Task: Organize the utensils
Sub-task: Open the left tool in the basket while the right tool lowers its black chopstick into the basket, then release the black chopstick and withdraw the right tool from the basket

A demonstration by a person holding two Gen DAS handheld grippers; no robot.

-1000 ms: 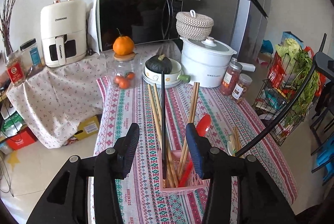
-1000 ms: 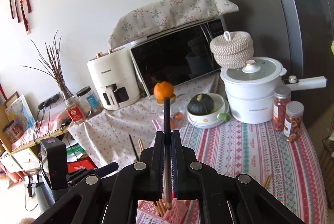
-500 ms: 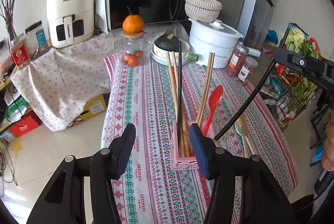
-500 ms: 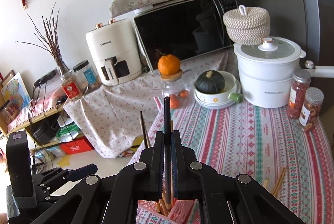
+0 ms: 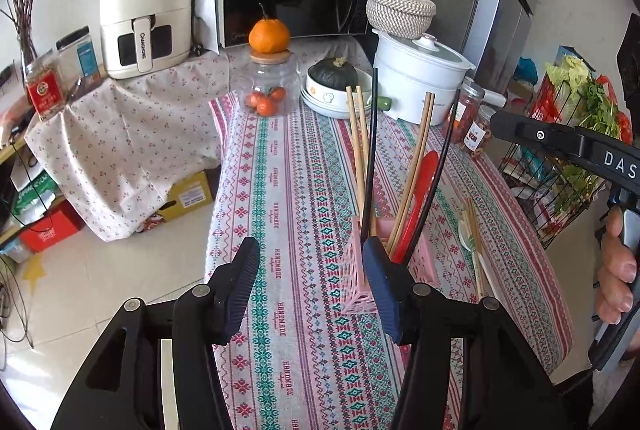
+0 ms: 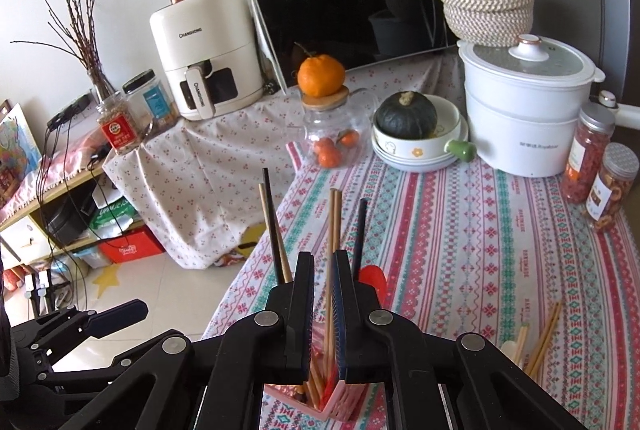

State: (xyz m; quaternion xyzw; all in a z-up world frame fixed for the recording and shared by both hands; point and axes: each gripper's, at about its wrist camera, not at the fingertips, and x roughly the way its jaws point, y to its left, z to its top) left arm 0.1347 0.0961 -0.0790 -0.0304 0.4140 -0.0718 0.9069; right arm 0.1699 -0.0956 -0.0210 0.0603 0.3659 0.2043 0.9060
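A pink slotted holder (image 5: pixel 358 270) stands on the patterned tablecloth and holds wooden chopsticks (image 5: pixel 357 133), two black chopsticks (image 5: pixel 371 149) and a red spoon (image 5: pixel 420 185). My left gripper (image 5: pixel 310 288) is open and empty, just in front of the holder. My right gripper (image 6: pixel 324 304) hovers over the holder (image 6: pixel 340 400) with its jaws slightly parted and nothing held; a black chopstick (image 6: pixel 360 234) now stands free in the holder behind its right finger. Loose wooden chopsticks and a pale spoon (image 5: pixel 474 242) lie on the cloth to the right.
At the table's far end stand a glass jar (image 5: pixel 266 85) topped by an orange, a bowl with a dark squash (image 5: pixel 334 79), a white pot (image 5: pixel 418 81) and two spice jars (image 5: pixel 466 117). A microwave and an air fryer (image 5: pixel 146 13) stand behind. A wire vegetable rack (image 5: pixel 568 157) is right.
My right gripper has opened slightly and let go of the black chopstick, which now stands in the holder. My left gripper has drawn back and left of the holder.
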